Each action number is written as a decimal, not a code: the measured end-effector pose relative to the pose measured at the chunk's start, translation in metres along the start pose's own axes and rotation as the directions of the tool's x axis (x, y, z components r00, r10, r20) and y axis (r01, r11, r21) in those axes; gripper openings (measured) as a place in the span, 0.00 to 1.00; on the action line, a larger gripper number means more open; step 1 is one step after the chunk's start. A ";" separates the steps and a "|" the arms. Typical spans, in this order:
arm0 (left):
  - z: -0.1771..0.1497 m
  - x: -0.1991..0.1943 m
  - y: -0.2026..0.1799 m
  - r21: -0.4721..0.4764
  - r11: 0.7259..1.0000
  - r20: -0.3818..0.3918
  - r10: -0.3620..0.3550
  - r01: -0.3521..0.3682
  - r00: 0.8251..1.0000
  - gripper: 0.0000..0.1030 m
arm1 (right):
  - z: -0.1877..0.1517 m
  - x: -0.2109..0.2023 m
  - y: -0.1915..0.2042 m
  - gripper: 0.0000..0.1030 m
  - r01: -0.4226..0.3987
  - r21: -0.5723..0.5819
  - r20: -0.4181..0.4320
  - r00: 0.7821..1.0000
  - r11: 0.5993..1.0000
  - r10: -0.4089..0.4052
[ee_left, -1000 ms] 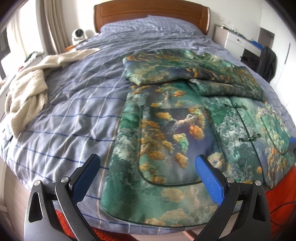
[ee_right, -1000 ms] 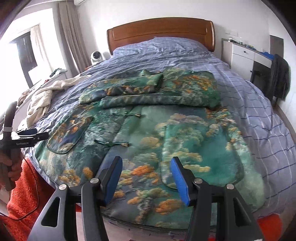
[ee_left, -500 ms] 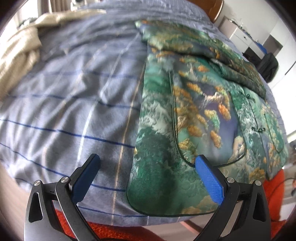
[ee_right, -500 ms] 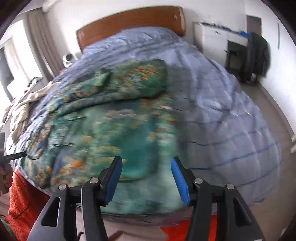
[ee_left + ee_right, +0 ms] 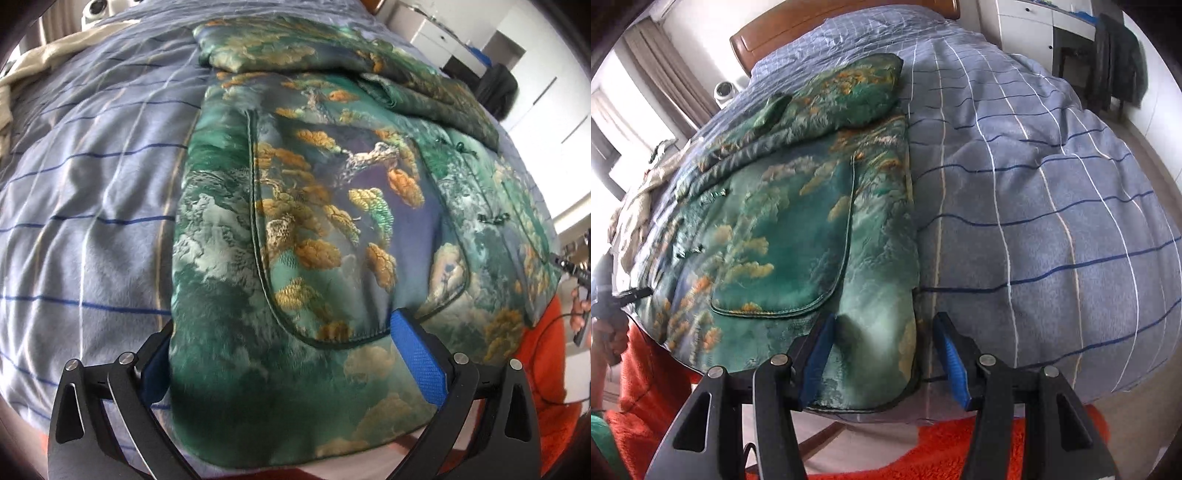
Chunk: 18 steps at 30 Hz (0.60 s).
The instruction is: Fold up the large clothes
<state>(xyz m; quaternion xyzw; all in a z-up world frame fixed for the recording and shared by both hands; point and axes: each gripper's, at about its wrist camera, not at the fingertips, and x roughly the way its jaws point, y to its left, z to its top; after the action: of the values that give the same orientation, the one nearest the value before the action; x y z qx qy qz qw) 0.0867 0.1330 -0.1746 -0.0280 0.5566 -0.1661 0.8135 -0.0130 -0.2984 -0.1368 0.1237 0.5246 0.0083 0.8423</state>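
A green brocade jacket (image 5: 332, 229) with orange and gold clouds lies flat on the bed, its sleeves folded across the top. My left gripper (image 5: 286, 363) is open wide over the jacket's near left hem corner. Its left finger is partly hidden behind the fabric edge, and its right pad (image 5: 417, 362) rests on the cloth. In the right wrist view the jacket (image 5: 783, 229) fills the left half. My right gripper (image 5: 886, 354) stands open astride the near right hem corner, one pad on the fabric and the other over the duvet.
The blue-grey checked duvet (image 5: 1034, 221) covers the bed and falls away at the near edge onto an orange rug (image 5: 960, 450). A cream blanket (image 5: 22, 74) lies far left. A wooden headboard (image 5: 831, 26), white cabinets (image 5: 1023, 22) and a dark garment (image 5: 1119, 62) stand behind.
Both grippers have dropped and tilted down toward the jacket's near hem. The right one swung across to the right corner, the left one closed in on the left corner. Jaw widths look unchanged.
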 end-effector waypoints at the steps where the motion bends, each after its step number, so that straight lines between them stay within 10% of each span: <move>1: 0.002 0.001 0.000 -0.003 1.000 -0.002 -0.001 0.001 1.000 1.00 | 0.000 -0.001 0.000 0.55 0.001 -0.002 0.001 1.000 1.000 -0.001; 18: 0.006 0.002 0.002 0.011 0.999 -0.037 -0.037 0.037 0.999 0.99 | 0.011 -0.019 -0.011 0.55 -0.008 -0.029 -0.002 1.000 1.000 0.008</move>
<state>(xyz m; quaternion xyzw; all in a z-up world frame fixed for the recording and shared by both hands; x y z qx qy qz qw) 0.0935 0.1338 -0.1752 -0.0303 0.5697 -0.1849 0.8002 -0.0129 -0.3137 -0.1177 0.1135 0.5249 0.0196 0.8434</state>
